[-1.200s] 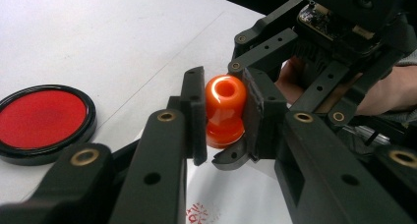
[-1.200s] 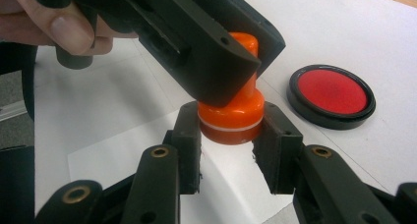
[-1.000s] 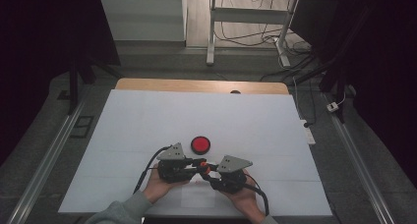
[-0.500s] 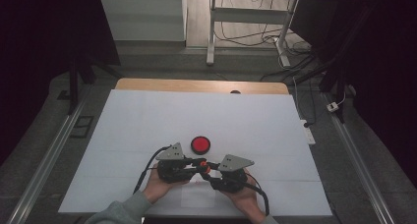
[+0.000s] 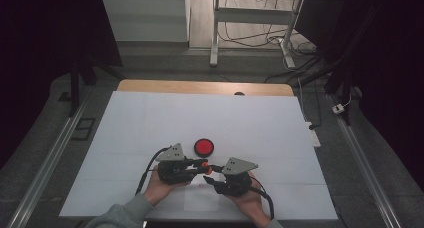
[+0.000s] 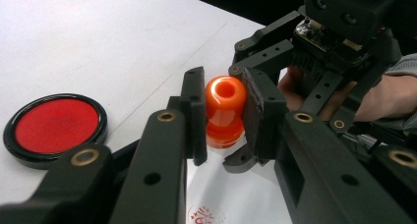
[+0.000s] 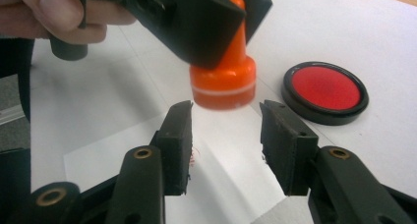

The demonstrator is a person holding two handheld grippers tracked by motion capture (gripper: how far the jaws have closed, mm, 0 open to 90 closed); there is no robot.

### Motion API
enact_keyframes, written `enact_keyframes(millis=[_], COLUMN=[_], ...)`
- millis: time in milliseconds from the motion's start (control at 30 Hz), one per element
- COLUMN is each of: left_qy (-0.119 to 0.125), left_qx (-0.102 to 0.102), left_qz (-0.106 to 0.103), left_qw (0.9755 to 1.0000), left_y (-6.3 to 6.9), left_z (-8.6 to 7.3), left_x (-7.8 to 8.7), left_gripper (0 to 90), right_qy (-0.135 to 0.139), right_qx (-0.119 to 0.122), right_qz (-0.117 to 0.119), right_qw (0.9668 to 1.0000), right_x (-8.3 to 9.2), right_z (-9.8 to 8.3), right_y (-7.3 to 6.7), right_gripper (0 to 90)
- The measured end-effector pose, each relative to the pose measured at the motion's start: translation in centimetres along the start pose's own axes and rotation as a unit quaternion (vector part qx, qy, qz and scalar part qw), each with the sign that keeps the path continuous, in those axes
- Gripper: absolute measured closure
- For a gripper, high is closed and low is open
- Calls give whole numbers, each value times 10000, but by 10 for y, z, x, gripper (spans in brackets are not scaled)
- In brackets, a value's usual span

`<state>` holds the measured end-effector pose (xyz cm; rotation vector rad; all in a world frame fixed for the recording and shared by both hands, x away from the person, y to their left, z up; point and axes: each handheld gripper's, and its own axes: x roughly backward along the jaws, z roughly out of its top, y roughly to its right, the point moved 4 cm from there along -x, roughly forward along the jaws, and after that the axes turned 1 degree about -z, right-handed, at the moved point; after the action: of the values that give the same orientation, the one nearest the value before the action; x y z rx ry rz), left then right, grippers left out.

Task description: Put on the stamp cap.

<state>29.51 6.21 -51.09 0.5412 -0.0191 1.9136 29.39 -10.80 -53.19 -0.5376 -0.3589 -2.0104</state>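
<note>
An orange stamp [image 6: 225, 111] with a round knob and a wide base hangs a little above the table, and my left gripper [image 6: 223, 116] is shut on its handle. From the right gripper view, the stamp's base [image 7: 223, 79] is just beyond my right gripper [image 7: 226, 135], which is open with nothing between its jaws. In the high view both grippers meet near the table's front, left gripper [image 5: 204, 164] facing right gripper [image 5: 214, 174], with the stamp [image 5: 206, 168] between them. A round red ink pad [image 5: 203, 147] in a black case lies just behind them.
A white sheet of paper [image 5: 200, 200] lies under the grippers and bears a small red stamp mark [image 7: 194, 155]. The white table cover [image 5: 150, 118] stretches wide to the back and both sides. A person's hands hold both grippers at the front edge.
</note>
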Motion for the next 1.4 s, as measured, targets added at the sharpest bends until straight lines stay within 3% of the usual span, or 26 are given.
enact_keyframes(millis=[133,333,467,800,1100,1400], left_qy=[-7,0,-19,13,-20,124], left_qx=[-19,4,14,45,31,230], left_qz=[38,75,92,176,256,521], left_qw=[10000,10000,10000,9998,9997,9983], left_y=[-2,-3,-4,-7,-11,-26], left_z=[0,0,0,2,6,19], left_x=[2,3,4,10,18,40], left_gripper=[727,728,727,727,727,727], right_qy=[-55,-99,-171,-71,-106,-128], right_qx=[81,13,71,-197,-268,-418], right_qz=[-128,-314,-518,-1023,-1206,-1379], right_qw=[9999,9995,9985,9945,9923,9895], right_x=[5,18,34,79,101,117], right_z=[-3,-13,-21,-39,-54,-66], right_y=[3,16,24,53,70,82], right_gripper=[521,502,487,457,442,436])
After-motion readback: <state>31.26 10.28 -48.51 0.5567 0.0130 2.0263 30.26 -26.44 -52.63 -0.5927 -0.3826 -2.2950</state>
